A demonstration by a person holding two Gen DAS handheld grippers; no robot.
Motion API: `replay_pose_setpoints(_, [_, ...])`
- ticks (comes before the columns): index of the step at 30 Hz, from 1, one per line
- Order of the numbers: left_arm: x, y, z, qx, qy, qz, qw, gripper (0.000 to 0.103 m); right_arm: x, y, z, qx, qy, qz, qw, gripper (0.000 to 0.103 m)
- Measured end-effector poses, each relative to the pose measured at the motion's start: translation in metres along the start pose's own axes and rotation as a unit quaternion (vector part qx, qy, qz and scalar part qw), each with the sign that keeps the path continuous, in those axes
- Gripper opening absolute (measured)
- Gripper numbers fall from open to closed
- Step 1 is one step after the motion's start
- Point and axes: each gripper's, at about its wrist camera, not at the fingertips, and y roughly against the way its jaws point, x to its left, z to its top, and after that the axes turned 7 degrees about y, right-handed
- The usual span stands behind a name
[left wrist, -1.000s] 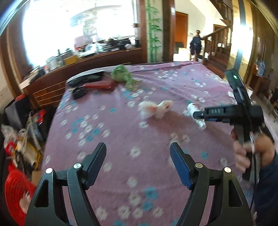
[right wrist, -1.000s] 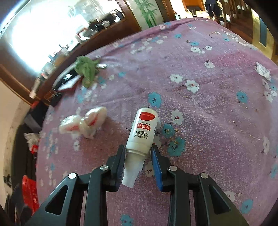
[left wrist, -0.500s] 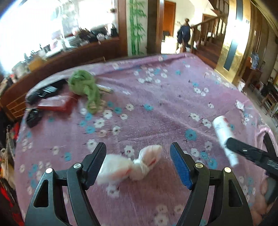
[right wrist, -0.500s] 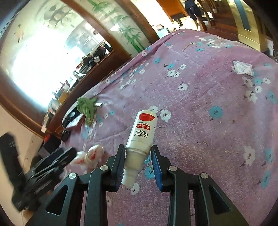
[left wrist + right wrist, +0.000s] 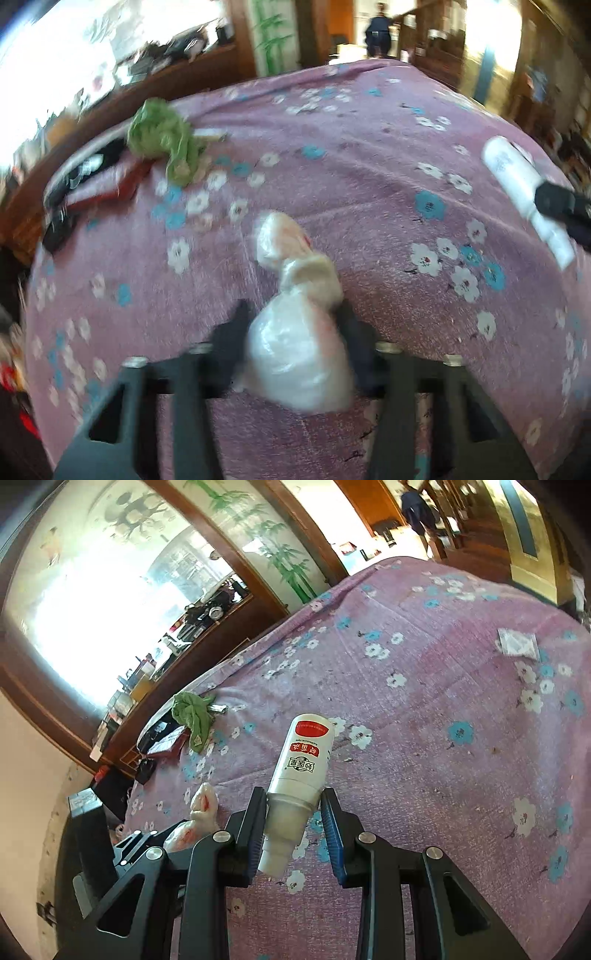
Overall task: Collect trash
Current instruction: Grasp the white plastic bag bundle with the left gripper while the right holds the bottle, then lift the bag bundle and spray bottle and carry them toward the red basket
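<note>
Crumpled white plastic bag sits pinched in the left hand-held gripper over the purple floral bed; at 3 o'clock, the right hand-held gripper clamps a white bottle.

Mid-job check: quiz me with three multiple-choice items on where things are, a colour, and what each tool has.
1. Where is the green rag?
A. far side of the purple tablecloth
B. in the right tool
C. on the floor

2. What colour is the bottle's label band?
A. blue
B. red
C. green

3. What does the left tool have between its fingers?
A. the bottle
B. nothing
C. the white plastic bag

Answers: 1 A, the rag lies near the cloth's far edge; 2 B, red band at the bottle's end; 3 C, the bag sits between the closed-in fingers, while the right tool grips the bottle.
</note>
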Motion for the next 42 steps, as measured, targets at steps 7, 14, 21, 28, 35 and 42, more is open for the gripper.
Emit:
replay_pose_setpoints(7, [0.006, 0.026, -0.012, -0.061, 0.059, 0.018, 0.9963, 0.031, 0.013, -0.003, -0.003, 0.000, 0.033, -0.003, 0.999, 0.033])
replay_pose_setpoints(14, [0.014, 0.070, -0.032, -0.098, 0.110, 0.038, 0.9884, 0.031, 0.033, -0.010, -0.011, 0.007, 0.080, -0.004, 0.997, 0.033])
replay_pose_setpoints(21, [0.016, 0.096, -0.055, -0.147, 0.117, 0.084, 0.9785, 0.031, 0.052, -0.014, -0.020, 0.012, 0.124, 0.000, 0.992, 0.033])
replay_pose_setpoints(28, [0.024, 0.097, -0.058, -0.161, 0.121, 0.086, 0.9756, 0.031, 0.068, -0.015, -0.027, 0.009, 0.158, 0.000, 0.987, 0.033])
replay_pose_setpoints(35, [0.030, 0.093, -0.059, -0.160, 0.126, 0.085, 0.9752, 0.031, 0.077, -0.016, -0.031, 0.008, 0.179, 0.002, 0.984, 0.033])
replay_pose_setpoints(42, [0.037, 0.093, -0.060, -0.161, 0.135, 0.093, 0.9733, 0.031, 0.077, -0.016, -0.031, 0.008, 0.179, 0.009, 0.984, 0.033])
